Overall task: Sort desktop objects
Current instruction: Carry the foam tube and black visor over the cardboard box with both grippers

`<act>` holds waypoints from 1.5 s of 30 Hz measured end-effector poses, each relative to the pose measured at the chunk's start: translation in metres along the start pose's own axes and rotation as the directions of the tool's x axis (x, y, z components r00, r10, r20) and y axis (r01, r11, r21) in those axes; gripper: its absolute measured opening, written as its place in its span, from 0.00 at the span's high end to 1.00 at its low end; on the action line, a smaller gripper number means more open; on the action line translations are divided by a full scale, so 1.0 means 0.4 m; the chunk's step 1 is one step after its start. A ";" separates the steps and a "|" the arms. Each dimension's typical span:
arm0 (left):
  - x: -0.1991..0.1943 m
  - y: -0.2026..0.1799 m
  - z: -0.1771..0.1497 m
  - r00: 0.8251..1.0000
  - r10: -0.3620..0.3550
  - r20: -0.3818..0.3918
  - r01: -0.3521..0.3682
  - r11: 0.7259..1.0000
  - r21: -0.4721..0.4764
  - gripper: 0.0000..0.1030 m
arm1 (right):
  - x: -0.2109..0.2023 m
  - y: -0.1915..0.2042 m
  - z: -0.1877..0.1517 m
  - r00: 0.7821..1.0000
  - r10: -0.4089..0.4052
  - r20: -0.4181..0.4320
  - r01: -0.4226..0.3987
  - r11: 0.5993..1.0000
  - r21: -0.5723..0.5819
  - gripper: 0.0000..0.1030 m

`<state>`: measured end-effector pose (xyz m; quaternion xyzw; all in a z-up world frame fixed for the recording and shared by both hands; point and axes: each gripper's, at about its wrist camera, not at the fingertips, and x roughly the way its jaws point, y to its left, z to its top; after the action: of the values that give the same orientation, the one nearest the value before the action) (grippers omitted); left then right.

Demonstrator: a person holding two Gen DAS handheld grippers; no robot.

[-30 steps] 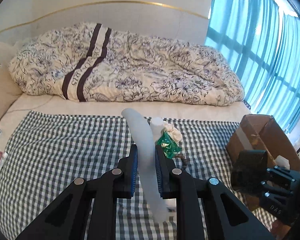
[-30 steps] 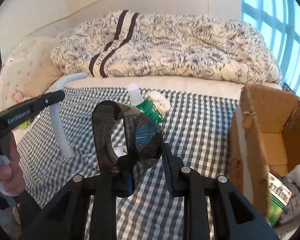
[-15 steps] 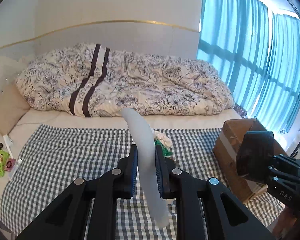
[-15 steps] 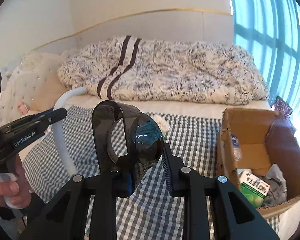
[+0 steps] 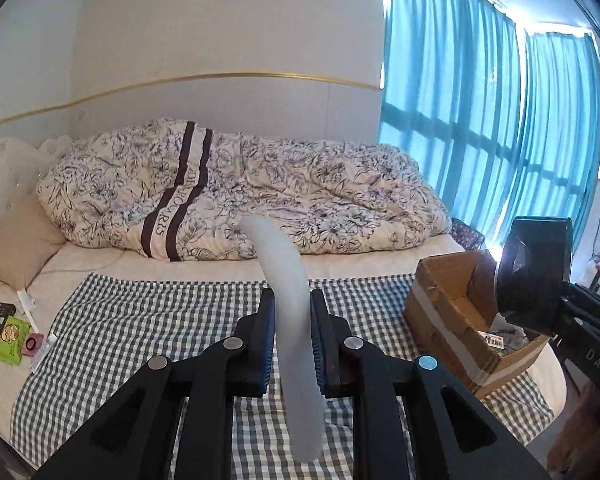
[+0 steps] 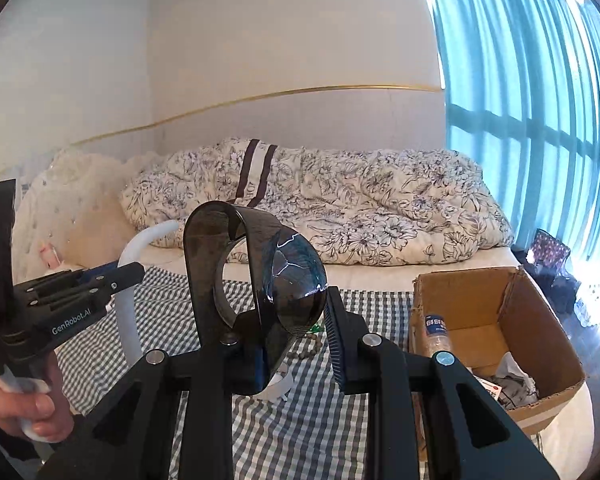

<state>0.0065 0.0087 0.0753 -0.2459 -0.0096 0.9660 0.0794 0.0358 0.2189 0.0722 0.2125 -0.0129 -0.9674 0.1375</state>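
we see the left gripper (image 5: 292, 342) clamped on a curved white translucent strip (image 5: 290, 320), its blue-lined pads pressing the strip from both sides. the strip rises past the fingertips and bends left at its top, while its lower end hangs below the pads, above the checked cloth (image 5: 140, 320) spread on the bed. in the right wrist view the same strip (image 6: 130, 304) shows at the left, held in the left gripper (image 6: 112, 276), with a hand (image 6: 24, 404) wrapped around the handle.

the right gripper (image 6: 296, 340) carries a dark tinted visor-like piece (image 6: 276, 276), a smoky curved shield with a looped band. the piece sits against the left finger; the right pad (image 6: 336, 344) stands a little apart from it, so we cannot tell whether the tongs truly pinch it. from the left wrist view that dark piece (image 5: 534, 272) hangs just above the near edge of the cardboard box (image 5: 440, 300).

the cardboard box (image 6: 496, 308) sits open at the right edge of the bed, on the checked cloth, holding a small bottle (image 6: 436, 332), some crumpled material and a packet. a few small items, beads and a white ring among them, lie on the cloth just beyond the right gripper. a floral duvet (image 5: 260, 188) is bunched along the wall, teal curtains (image 5: 480, 120) cover the window, and small packets (image 5: 12, 334) lie on the sheet to the left of the cloth.
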 end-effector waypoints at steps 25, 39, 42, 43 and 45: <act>0.047 -0.219 0.029 0.994 -0.108 -0.003 0.108 0.993 0.057 0.84 | -0.068 -0.209 0.014 0.990 -0.138 0.002 0.137 0.988 0.071 0.75; 0.083 -0.368 0.053 0.982 -0.189 -0.008 0.189 0.975 0.114 0.84 | -0.124 -0.333 0.004 0.970 -0.242 0.022 0.237 0.961 0.139 0.75; 0.095 -0.403 0.060 0.979 -0.204 -0.010 0.204 0.971 0.127 0.84 | -0.132 -0.363 0.003 0.965 -0.262 0.021 0.256 0.955 0.147 0.75; 0.100 -0.415 0.063 0.978 -0.210 -0.011 0.209 0.969 0.130 0.84 | -0.135 -0.375 0.003 0.963 -0.268 0.022 0.261 0.953 0.152 0.75; 0.107 -0.438 0.067 0.975 -0.221 -0.013 0.221 0.966 0.136 0.84 | -0.140 -0.398 0.001 0.960 -0.278 0.023 0.271 0.949 0.162 0.75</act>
<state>-0.0175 0.1890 0.0886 -0.2361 0.0289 0.9498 0.2031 0.0428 0.3871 0.0822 0.2002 -0.0627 -0.9776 -0.0161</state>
